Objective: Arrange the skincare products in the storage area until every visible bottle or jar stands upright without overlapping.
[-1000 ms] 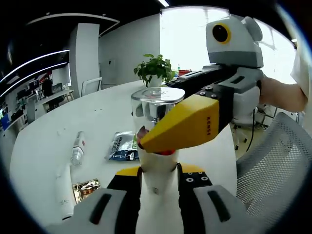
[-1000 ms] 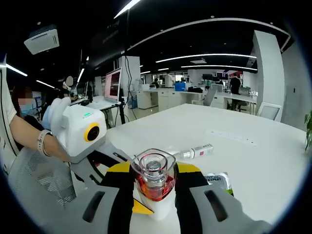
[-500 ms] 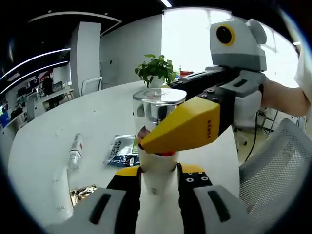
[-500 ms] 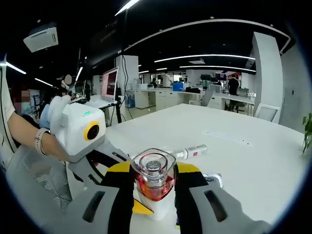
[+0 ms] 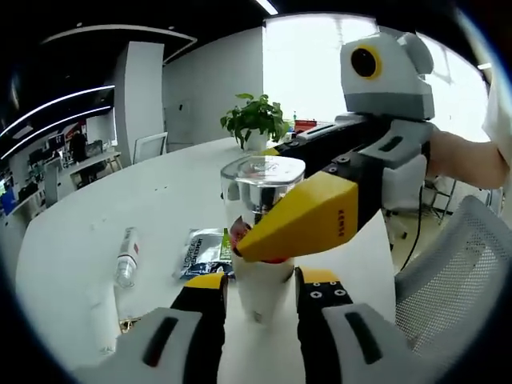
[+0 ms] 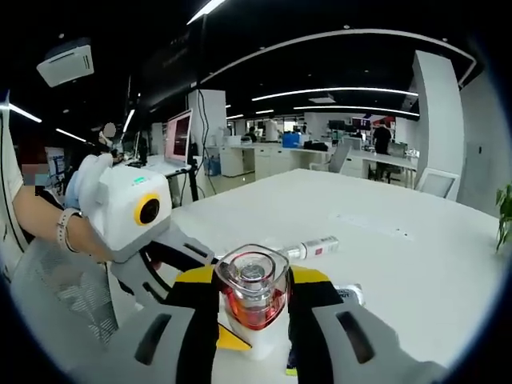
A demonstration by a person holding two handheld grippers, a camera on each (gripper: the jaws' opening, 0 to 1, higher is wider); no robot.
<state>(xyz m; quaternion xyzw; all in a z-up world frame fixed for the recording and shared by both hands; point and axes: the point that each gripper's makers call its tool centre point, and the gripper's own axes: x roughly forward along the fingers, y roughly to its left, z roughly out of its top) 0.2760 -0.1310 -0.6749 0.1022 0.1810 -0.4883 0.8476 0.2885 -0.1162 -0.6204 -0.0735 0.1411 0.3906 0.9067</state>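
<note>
Left gripper view: big window [image 5: 320, 72] behind blows out white, backlit, strong glare. White table [image 5: 88, 232] bright, shadows soft and faint. Right gripper view: dim dark ceiling, light from strip lights [image 6: 352, 90], clear cap [image 6: 253, 272] catches small highlights. Heavy fisheye bend at edges both views. Near jaws slightly soft, far office fuzzy.

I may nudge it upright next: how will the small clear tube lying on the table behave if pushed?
The tube lies on its side on the smooth white table, so it will probably roll or slide. It looks slim and light. Stood upright, its narrow base would likely tip easily.
</note>
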